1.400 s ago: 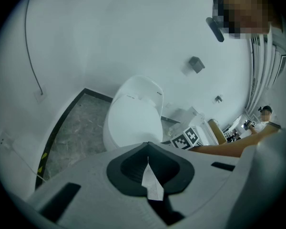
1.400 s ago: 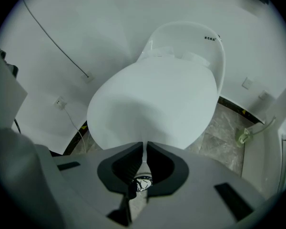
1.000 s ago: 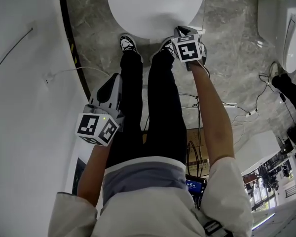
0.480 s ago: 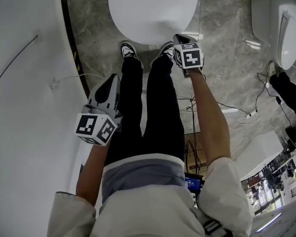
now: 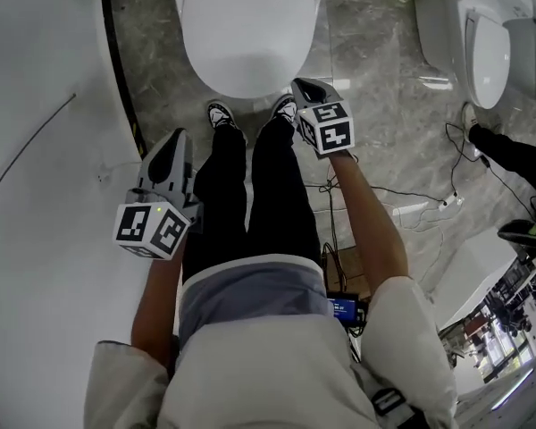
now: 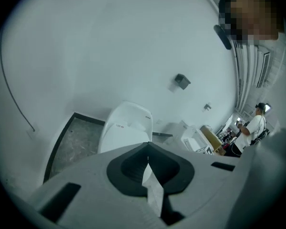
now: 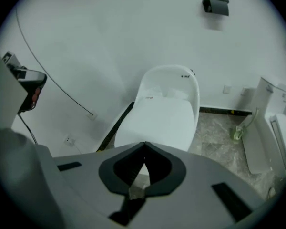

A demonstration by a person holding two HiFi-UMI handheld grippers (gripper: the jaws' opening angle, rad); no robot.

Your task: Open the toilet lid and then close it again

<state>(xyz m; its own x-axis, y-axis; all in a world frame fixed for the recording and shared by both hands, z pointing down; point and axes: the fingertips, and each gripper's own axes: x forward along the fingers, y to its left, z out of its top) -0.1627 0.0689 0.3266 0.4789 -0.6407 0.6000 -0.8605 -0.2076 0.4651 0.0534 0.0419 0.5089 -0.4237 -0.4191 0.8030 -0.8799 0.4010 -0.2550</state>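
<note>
The white toilet stands with its lid (image 5: 241,34) down flat, at the top of the head view. In both gripper views the lid (image 7: 162,120) (image 6: 126,130) lies beyond the jaws and nothing touches it. My right gripper (image 5: 302,85) hovers just off the lid's front right edge, above the person's right shoe, jaws shut and empty; their tips (image 7: 144,144) meet. My left gripper (image 5: 174,137) hangs lower left, beside the person's left leg and well clear of the toilet, with its tips (image 6: 148,144) also together and nothing held.
The person's shoes (image 5: 219,114) stand at the toilet's front. A white wall with a black skirting strip (image 5: 116,61) runs along the left. A second white fixture (image 5: 487,47) sits at the right, with cables (image 5: 420,195) on the marble floor and another person's foot (image 5: 509,150).
Both grippers have risen. The right one has come away from the lid's front edge, where it sat a second ago. More of the closed toilet now shows.
</note>
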